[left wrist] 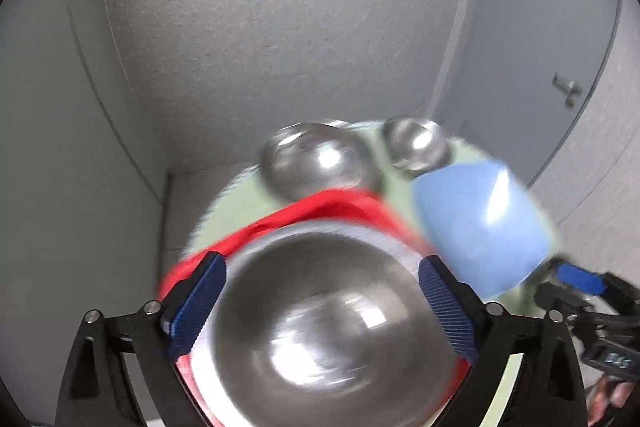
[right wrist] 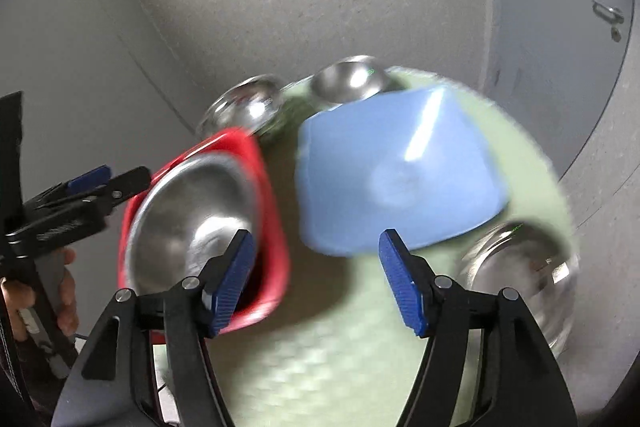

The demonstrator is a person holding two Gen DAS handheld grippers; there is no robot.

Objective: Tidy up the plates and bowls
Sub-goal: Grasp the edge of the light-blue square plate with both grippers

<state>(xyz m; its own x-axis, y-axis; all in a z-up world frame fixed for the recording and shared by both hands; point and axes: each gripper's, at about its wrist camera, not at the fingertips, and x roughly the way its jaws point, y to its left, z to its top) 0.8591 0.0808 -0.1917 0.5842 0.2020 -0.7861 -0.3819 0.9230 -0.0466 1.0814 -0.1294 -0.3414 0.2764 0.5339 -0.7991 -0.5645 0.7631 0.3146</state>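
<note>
A large steel bowl [left wrist: 328, 327] sits inside a red square bowl [left wrist: 320, 205] on a pale green round table [left wrist: 224, 207]. My left gripper [left wrist: 322, 307] is open, its blue fingers on either side of the steel bowl; whether they touch it I cannot tell. In the right wrist view the same steel bowl [right wrist: 192, 211] and red bowl [right wrist: 272, 243] lie at left, with the left gripper [right wrist: 116, 181] at their left rim. A blue square bowl [right wrist: 396, 171] lies upside down ahead of my open, empty right gripper [right wrist: 318, 269].
Two small steel bowls [left wrist: 320, 157] [left wrist: 416, 143] stand at the table's far side. A clear glass bowl [right wrist: 520, 267] sits at the right. Grey walls close behind; a door with a handle [left wrist: 566, 89] is at right. The right gripper [left wrist: 580, 281] shows at the left wrist view's right edge.
</note>
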